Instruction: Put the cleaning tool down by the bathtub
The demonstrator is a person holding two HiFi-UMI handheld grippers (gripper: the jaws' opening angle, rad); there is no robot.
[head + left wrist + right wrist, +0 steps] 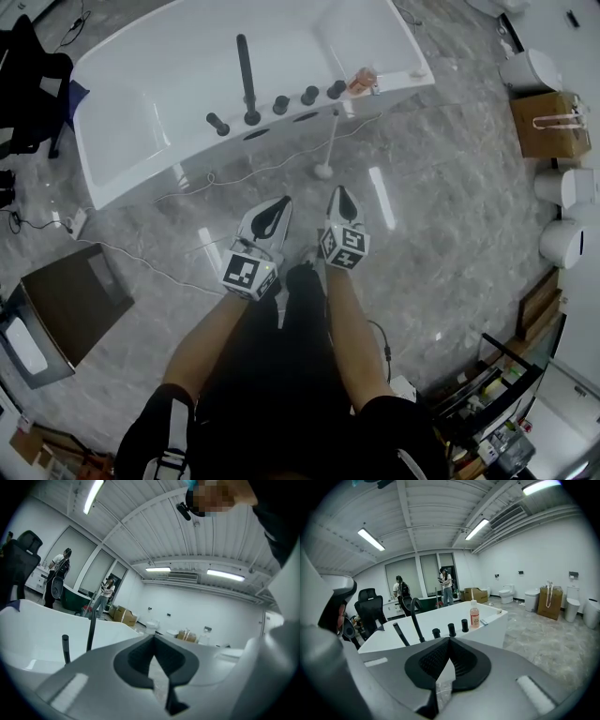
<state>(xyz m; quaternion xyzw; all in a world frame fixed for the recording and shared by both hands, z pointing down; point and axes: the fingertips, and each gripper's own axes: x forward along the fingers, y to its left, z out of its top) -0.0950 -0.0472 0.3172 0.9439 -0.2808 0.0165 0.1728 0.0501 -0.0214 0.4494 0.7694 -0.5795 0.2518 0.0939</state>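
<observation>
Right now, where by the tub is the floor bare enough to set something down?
Free: the floor right of the tool, between the tub corner, the cardboard box and the toilets. Left of the tool, a cable crosses the floor below the tub. Crowded: the tub's near rim, with faucet, knobs and bottle.

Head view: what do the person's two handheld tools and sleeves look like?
The left tool and right tool match: pale grey tapered shells with black ribbed pads set in a dark recess at the tip. Behind each sits a white cube printed with black square markers. The person wears black short sleeves and dark clothing below.
</observation>
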